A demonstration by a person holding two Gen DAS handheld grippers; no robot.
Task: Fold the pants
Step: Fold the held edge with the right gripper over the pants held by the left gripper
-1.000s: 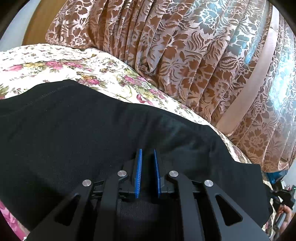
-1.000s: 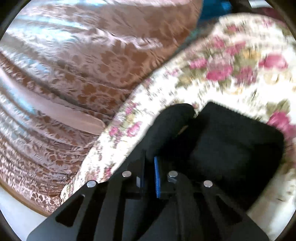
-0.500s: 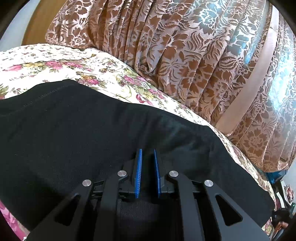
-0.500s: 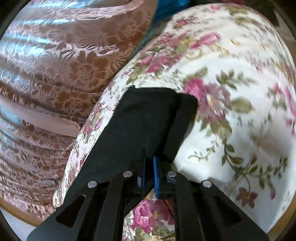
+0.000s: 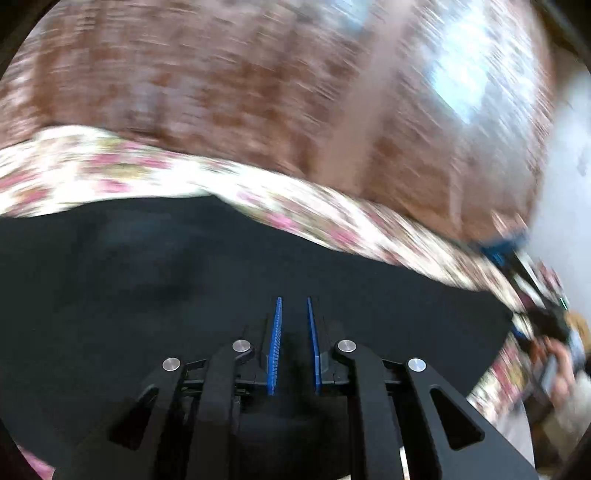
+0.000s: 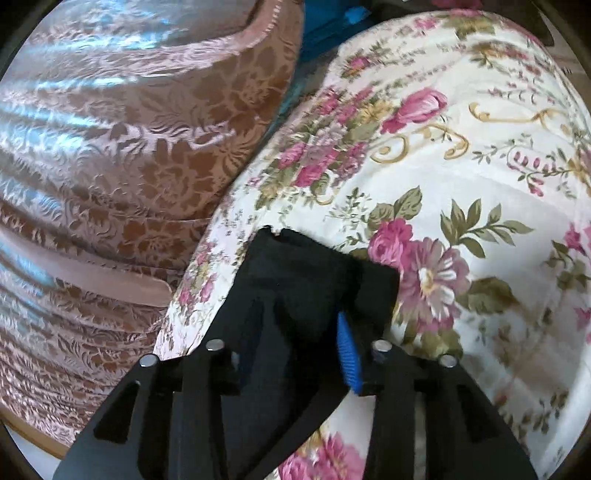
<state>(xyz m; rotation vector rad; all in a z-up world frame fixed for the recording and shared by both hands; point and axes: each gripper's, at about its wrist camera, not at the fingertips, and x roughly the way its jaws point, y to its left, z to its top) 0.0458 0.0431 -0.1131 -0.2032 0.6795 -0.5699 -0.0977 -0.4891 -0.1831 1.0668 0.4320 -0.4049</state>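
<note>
The black pants (image 5: pixel 184 280) lie spread on the floral bedsheet (image 5: pixel 110 173). My left gripper (image 5: pixel 294 306) sits over the pants with its blue pads a narrow gap apart and black cloth between them; the view is motion-blurred. In the right wrist view the leg end of the pants (image 6: pixel 317 273) lies on the floral bedsheet (image 6: pixel 461 166) near the bed's edge. My right gripper (image 6: pixel 295 321) stands open over that leg end, its blue-padded right finger (image 6: pixel 347 354) beside the cloth, its left pad hidden by cloth.
Brown floral curtains (image 5: pixel 258 92) hang close behind the bed, also in the right wrist view (image 6: pixel 129 147). A blue object (image 6: pixel 325 22) sits past the bed's far corner. A person's hand with the other gripper (image 5: pixel 554 354) shows at the right edge.
My right gripper has opened and let go of the pants leg, which now lies flat on the sheet. My left gripper is moving fast, its view blurred, still pinching the pants.
</note>
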